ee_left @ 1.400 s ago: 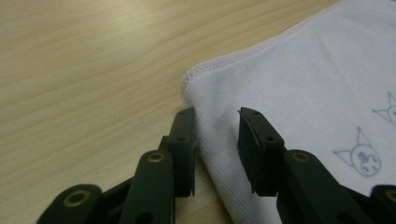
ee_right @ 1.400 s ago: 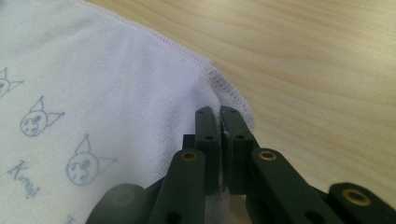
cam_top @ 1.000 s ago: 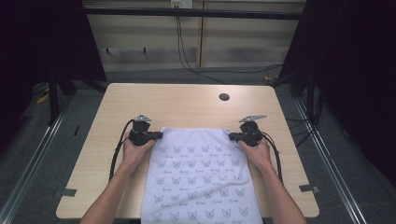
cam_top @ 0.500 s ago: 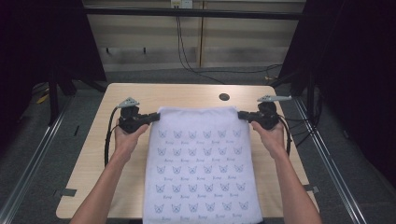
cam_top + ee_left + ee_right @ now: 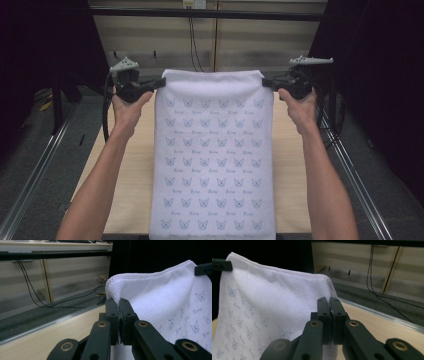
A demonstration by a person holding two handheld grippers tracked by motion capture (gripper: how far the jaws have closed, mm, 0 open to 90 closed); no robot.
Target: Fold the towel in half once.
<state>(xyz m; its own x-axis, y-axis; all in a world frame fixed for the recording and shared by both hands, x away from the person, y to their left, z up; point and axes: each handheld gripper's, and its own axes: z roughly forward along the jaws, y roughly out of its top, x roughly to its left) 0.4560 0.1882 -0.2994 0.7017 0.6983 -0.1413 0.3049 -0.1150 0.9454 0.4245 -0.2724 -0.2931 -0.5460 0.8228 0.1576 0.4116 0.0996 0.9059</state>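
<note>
A white terry towel printed with small blue cat faces is held up by its two top corners above the light wooden desk, its lower part draped toward the near edge. The left gripper and the right gripper are each pinched shut on a corner, fingers pressed together. A lifting, spreading step is judged in hand; next, an even lay-down or fold is called for. Compared with a second earlier, the towel has been raised off the desk.
</note>
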